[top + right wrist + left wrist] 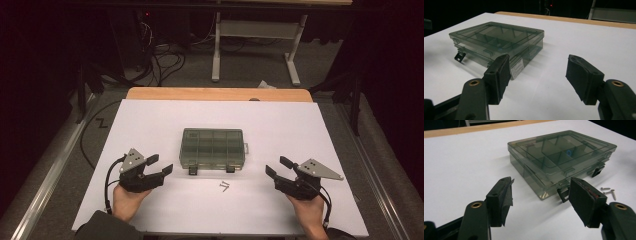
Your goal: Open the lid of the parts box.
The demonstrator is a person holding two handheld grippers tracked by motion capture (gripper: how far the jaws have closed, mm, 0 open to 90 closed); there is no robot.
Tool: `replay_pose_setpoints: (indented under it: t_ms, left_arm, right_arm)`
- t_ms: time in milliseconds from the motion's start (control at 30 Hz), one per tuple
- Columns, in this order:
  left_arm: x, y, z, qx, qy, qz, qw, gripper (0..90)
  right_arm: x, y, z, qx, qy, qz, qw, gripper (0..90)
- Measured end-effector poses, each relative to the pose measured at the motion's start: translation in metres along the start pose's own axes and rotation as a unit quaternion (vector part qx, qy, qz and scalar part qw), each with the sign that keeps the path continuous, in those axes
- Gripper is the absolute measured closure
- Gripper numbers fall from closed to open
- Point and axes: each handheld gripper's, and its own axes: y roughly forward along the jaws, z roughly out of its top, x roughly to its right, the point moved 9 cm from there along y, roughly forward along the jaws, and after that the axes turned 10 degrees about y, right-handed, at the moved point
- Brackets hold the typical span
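- Lying flat in the middle of the high view, the smoky grey transparent plastic organiser box with inner compartments (213, 149) rests on the white table sheet (150, 120), and its lid is closed.
- Two small black latches (192, 170) stand out from the lower edge of the box in the high view; they look flipped open, away from the box wall.
- A few small silver metal screws (224, 186) lie on the sheet just under the box, a little right of the centre of the high view.
- The left gripper (161, 164) is at the lower left of the high view, held by a hand (127, 200); its jaws are wide apart and nothing is between them.
- In the left gripper view the box (559, 160) fills the upper right part, near the jaw tips but not touching them, and the screws (608, 191) are at the right edge beside the right jaw.
- The right gripper (278, 166) is at the lower right of the high view, apart from the box; its jaws are also spread wide and hold nothing.
- In the right gripper view the box (499, 41) sits in the upper left, with a white label (516, 68) on its side wall, just behind the left jaw.
- A wooden table edge (220, 93) runs along the top of the white sheet.
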Motion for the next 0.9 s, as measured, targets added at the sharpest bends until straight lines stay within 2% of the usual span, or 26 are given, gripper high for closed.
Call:
replay_pose_setpoints:
  t_ms: [100,267,600,733,900]
  left_arm:
    - [0.000,0.002,0.001,-0.002,0.000,0.001,1.0000,35.9]
    - [0.001,0.006,0.003,-0.008,0.015,0.005,0.9998,35.9]
    - [-0.002,0.009,0.009,-0.004,0.005,0.000,1.0000,36.0]
    - [0.001,0.013,0.010,-0.012,0.014,-0.003,0.9998,36.7]
    - [0.003,0.020,0.012,-0.022,0.026,-0.005,0.9994,38.0]
  right_arm:
    - [-0.002,0.002,0.000,-0.002,-0.003,0.002,1.0000,38.1]
    - [-0.003,0.005,0.000,-0.006,-0.004,0.003,1.0000,39.7]
    - [-0.005,0.014,-0.001,-0.027,-0.005,0.006,0.9996,40.6]
    - [-0.008,0.016,0.000,-0.039,-0.008,0.009,0.9992,40.8]
    - [-0.013,0.019,0.000,-0.054,-0.005,0.024,0.9982,40.0]
